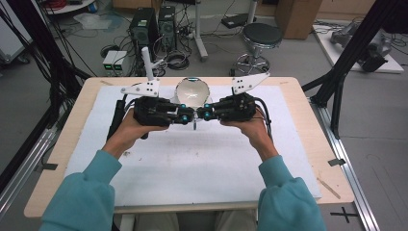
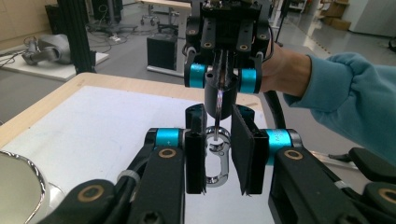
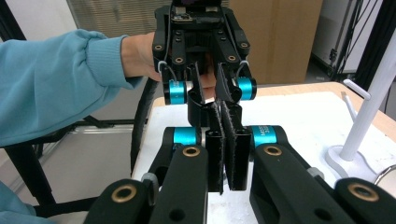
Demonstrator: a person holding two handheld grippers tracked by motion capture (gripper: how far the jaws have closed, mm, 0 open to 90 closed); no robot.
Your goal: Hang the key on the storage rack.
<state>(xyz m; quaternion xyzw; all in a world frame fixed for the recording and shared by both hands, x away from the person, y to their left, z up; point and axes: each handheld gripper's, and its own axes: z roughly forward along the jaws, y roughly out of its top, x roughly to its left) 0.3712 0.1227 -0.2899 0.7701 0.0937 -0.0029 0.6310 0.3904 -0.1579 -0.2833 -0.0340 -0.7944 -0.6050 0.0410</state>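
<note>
We hold both grippers tip to tip over worktop point(image 1: 216, 159): right gripper point(image 2: 223, 77) clamped on ring point(image 2: 218, 112), left gripper point(image 2: 219, 154) not yet pinching carabiner point(image 2: 217, 161) btw its jaws.

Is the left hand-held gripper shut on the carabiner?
Not yet: the left hand-held gripper has the carabiner between its pads with gaps either side.

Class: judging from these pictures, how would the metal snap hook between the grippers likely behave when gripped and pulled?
The snap hook looks like polished metal, so probably stiff and slippery against the pads. It seems small and thin, so likely light. Its rounded loop may twist or swing in a grip.
</note>
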